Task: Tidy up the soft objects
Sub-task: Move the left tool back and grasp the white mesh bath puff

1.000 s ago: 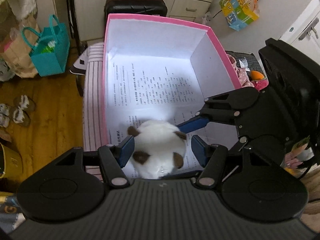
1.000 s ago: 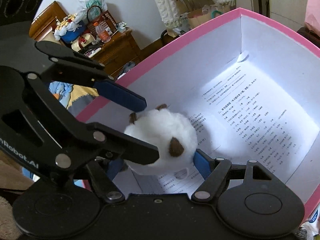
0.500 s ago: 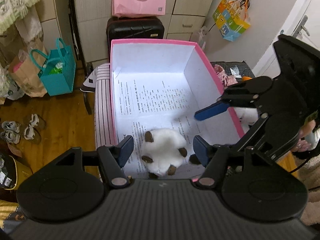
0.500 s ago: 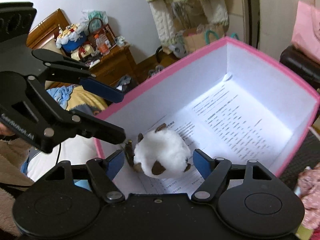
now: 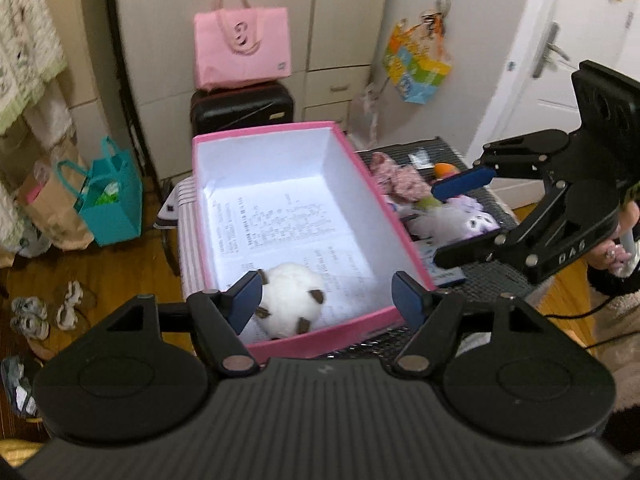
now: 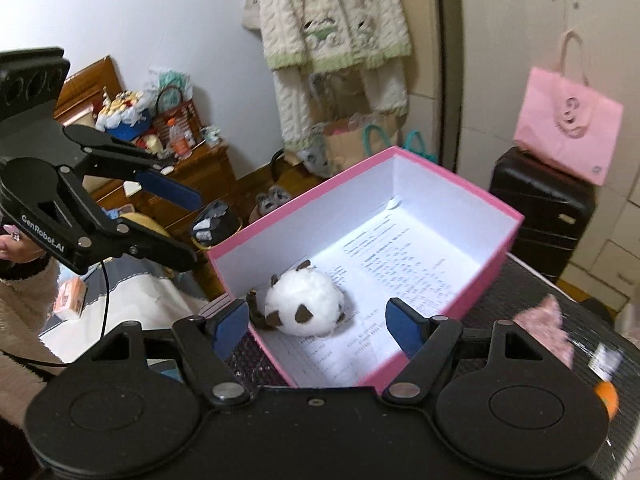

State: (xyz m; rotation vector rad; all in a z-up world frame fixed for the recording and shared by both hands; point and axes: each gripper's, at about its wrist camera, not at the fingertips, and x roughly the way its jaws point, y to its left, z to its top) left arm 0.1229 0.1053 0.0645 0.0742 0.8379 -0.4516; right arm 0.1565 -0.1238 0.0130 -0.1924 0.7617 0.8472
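- Hovering above the pink box (image 5: 304, 344): left tool (image 5: 326, 298), jaws opening, nothing between the pads; right tool (image 6: 316, 326) spread wide, also empty.
- White plush ball (image 5: 290, 300) lies on the printed paper (image 5: 280, 220) in the box's near corner, lower centre of the left view.
- Other soft toys, a purple plush (image 5: 468, 220) among them, sit on the dark tabletop (image 5: 480, 280), right of the box.
- Risk: a low sweep toward those toys could catch the box's pink rim and shove or tip the light box.
- Risk: both tools reaching for one toy could collide.
- Room: far half of the box is bare; space above the rim is open; toy pile is crowded.
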